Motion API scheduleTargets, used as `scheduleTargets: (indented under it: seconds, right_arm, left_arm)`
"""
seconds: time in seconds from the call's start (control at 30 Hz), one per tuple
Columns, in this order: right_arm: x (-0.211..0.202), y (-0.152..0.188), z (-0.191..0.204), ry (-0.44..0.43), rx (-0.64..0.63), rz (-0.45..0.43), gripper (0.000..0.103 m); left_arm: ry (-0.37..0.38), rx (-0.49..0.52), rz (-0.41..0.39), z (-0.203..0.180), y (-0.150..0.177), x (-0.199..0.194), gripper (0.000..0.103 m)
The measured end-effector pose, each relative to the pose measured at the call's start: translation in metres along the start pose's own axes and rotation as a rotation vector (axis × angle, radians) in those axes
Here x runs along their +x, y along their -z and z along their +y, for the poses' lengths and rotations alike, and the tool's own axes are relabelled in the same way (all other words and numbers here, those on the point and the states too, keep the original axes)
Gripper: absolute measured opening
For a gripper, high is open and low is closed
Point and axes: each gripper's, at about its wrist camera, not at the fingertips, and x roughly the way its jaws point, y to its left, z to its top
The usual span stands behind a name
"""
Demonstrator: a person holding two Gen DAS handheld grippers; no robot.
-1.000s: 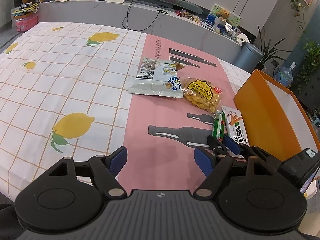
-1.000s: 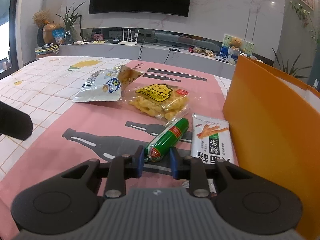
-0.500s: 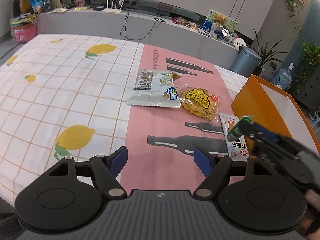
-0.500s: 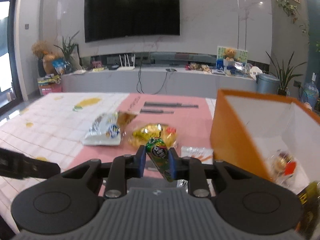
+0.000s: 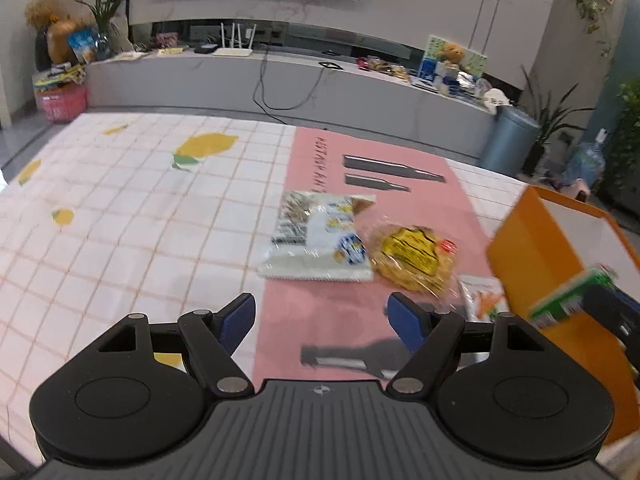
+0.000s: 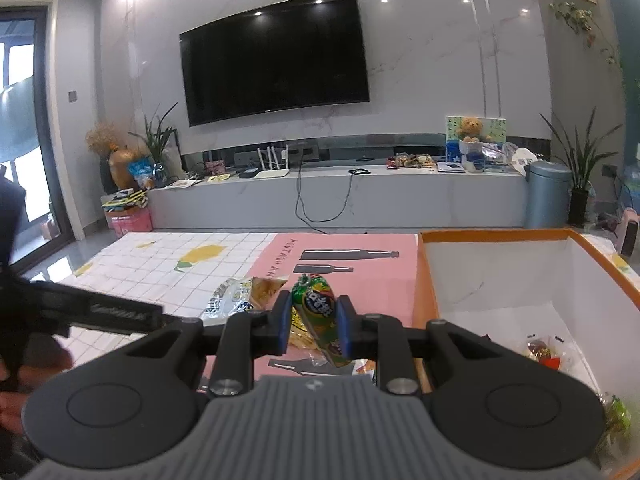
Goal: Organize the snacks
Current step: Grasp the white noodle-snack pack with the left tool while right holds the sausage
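Fingers first: our right gripper is clenched on the green snack stick, lifted clear of the tabletop and hanging just left of the orange box. Our left gripper has its fingers spread wide with nothing between them, hovering over the pink runner. Just past it the white-and-blue chip bag lies flat, touching the yellow snack bag on its right, and a small white packet with orange sticks sits beside the box wall. Inside the box we can see a couple of wrapped snacks already on its floor. Farther back there's the TV on the wall.
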Motion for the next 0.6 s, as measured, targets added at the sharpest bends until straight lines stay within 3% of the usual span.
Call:
scheduleTargets:
  seconds: [0.23, 0.5, 0.6]
  right_arm:
    - [0.009, 0.006, -0.002, 0.015, 0.011, 0.033, 0.021]
    - [0.014, 0.011, -0.005, 0.034, 0.019, 0.054, 0.021]
    - [0.014, 0.012, -0.004, 0.036, 0.016, 0.056, 0.021]
  left_arm:
    - [-0.015, 0.051, -0.002, -0.005, -0.023, 0.042, 0.09]
    - [-0.019, 0.096, 0.04, -0.006, -0.027, 0.071, 0.09]
    - [-0.044, 0.067, 0.06, 0.002, -0.032, 0.081, 0.09]
